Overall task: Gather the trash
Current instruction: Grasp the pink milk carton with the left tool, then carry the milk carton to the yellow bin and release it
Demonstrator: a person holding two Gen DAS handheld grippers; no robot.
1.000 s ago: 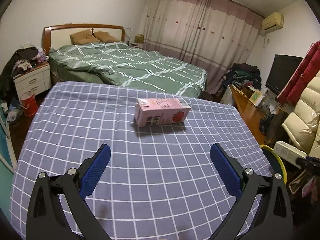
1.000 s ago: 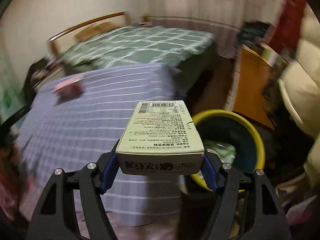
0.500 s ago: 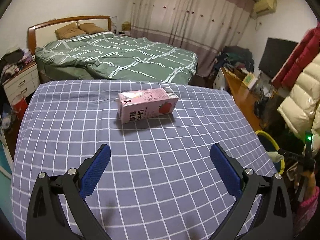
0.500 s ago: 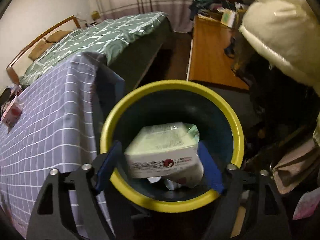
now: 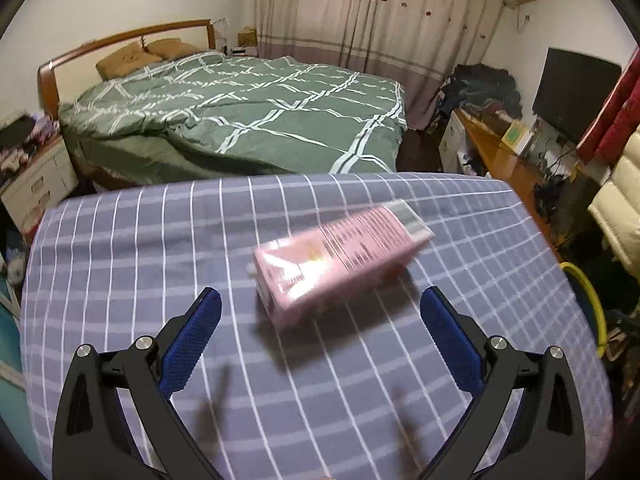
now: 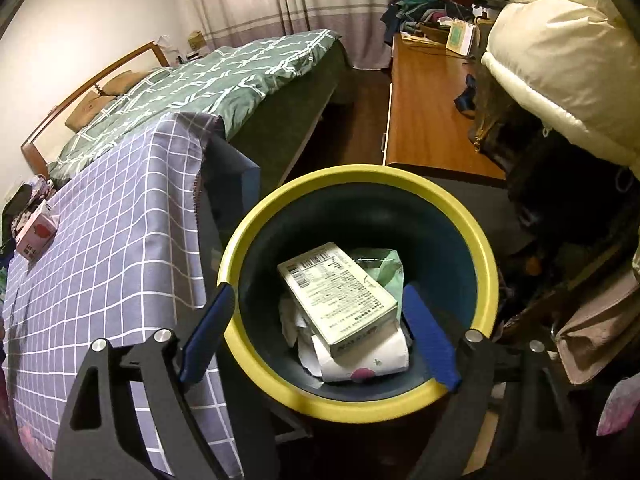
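Observation:
A pink milk carton (image 5: pixel 340 258) lies on its side on the blue checked tablecloth (image 5: pixel 160 248), blurred by motion. My left gripper (image 5: pixel 318 320) is open just short of it, the carton ahead of the blue pads. In the right wrist view the same pink carton (image 6: pixel 36 234) sits far left on the table. My right gripper (image 6: pixel 316 330) hangs over the yellow-rimmed bin (image 6: pixel 248 236), its jaws opening with nothing between them. A pale green carton (image 6: pixel 340 300) lies loose in the bin on crumpled paper and a green wrapper.
A bed with a green quilt (image 5: pixel 248 108) stands beyond the table. A wooden desk (image 6: pixel 424 112) and a white puffer jacket (image 6: pixel 560 60) crowd the right side by the bin. The bin's rim (image 5: pixel 588 296) shows past the table's right edge.
My right gripper swung from above the table to over the bin, opened and let the green carton drop in. My left gripper moved up close to the pink carton.

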